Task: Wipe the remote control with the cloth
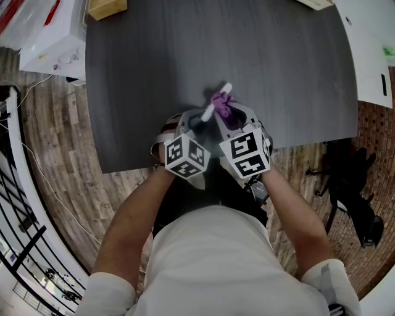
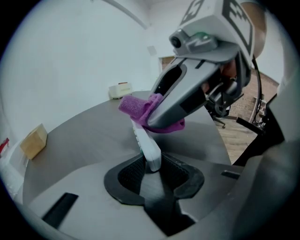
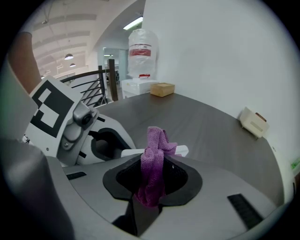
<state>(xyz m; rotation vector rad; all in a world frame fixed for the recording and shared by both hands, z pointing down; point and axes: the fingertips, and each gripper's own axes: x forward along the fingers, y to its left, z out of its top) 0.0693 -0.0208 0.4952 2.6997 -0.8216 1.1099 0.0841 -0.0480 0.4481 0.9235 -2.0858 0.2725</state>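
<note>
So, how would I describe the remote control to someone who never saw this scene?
Above the near edge of the dark grey table, the left gripper clamps the remote control by one end. It is slim and white, unlike the purple cloth against it.

A dark grey table carries a tan box and a cream box at its far corners.

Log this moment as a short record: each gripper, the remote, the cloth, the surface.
left gripper: shut on one end of the white remote
right gripper: shut on the purple cloth
contact: purple cloth lies against the white remote, beyond the left jaws
surface: dark grey table, under both grippers
</note>
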